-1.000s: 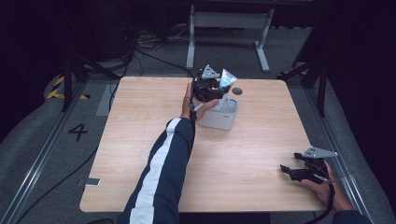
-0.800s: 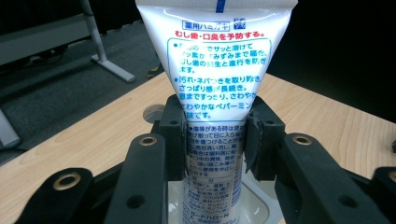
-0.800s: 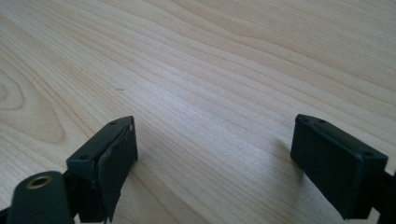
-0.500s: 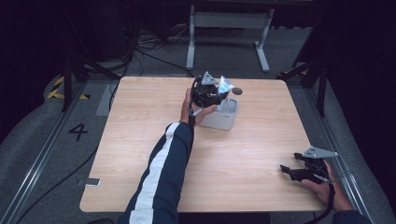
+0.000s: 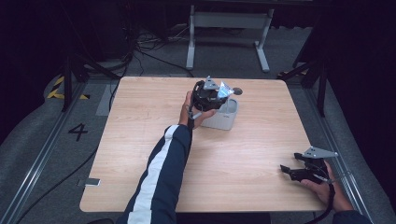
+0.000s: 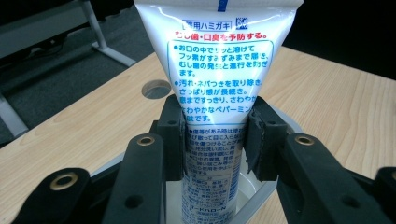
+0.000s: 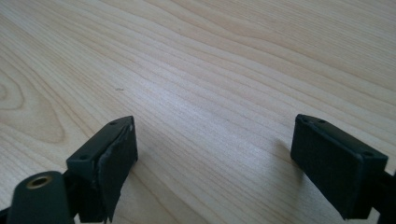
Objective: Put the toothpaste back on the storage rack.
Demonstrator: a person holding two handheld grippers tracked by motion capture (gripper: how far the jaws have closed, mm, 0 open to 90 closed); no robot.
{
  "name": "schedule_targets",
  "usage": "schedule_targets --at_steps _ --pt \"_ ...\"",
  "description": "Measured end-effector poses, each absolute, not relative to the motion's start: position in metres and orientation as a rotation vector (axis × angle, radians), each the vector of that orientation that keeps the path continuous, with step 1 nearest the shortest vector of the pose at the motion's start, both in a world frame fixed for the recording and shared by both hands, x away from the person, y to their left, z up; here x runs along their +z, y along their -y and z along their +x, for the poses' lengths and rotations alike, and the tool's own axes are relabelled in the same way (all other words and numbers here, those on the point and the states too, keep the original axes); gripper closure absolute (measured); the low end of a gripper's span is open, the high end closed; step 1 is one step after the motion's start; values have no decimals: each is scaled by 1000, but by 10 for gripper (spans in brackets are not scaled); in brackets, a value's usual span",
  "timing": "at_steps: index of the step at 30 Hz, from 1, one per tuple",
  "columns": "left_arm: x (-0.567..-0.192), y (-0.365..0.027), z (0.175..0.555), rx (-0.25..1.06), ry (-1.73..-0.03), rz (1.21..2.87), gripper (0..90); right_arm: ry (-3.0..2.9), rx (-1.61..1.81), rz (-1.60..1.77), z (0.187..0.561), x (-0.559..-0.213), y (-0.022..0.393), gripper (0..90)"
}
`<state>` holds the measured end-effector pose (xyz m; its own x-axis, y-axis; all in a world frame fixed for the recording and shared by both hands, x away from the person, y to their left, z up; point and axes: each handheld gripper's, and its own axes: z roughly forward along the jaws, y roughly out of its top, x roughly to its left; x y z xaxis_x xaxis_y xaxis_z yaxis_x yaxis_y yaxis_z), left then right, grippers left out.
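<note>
The jaws of the left gripper [image 6: 215, 135] are clamped on a white toothpaste tube [image 6: 219, 70], which stands upright with its lower end inside a grey cup [image 5: 224, 116] at the far middle of the bench [image 5: 140, 140]. The right gripper [image 7: 215, 154] rests at the near right edge, its jaws spread wide with only bare wood between them.

Left gripper [image 5: 215, 95] shifted slightly left and toward the lower frame in the high view, off the far rim of the white cup [image 5: 223, 116] and over its near-left side, with the clamped toothpaste tube [image 6: 219, 88] carried along and tilted more upright.
</note>
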<state>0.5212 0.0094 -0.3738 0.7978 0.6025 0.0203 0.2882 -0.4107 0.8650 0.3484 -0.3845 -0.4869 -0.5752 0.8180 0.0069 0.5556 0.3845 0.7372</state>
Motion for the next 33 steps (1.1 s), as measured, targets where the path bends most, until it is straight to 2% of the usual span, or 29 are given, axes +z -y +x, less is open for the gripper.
schedule_targets --at_steps 19,20,22,25,29,33 --pt "-381 -9 523 438 -702 2147 601 -2286 1009 1197 348 -487 384 147" --pt "-382 -9 523 438 -708 2148 583 -2286 1009 1197 348 -487 384 147" --pt "-379 -15 522 402 -721 2049 634 -2286 1010 1197 348 -487 384 147" --pt "-372 -15 521 442 -746 2026 513 -2286 1010 1198 348 -487 384 147" --pt "-367 -15 516 478 -713 2048 493 -2286 1009 1196 348 -487 384 147" --pt "-365 -15 515 471 -727 2044 388 -2284 1009 1198 348 -487 384 146"
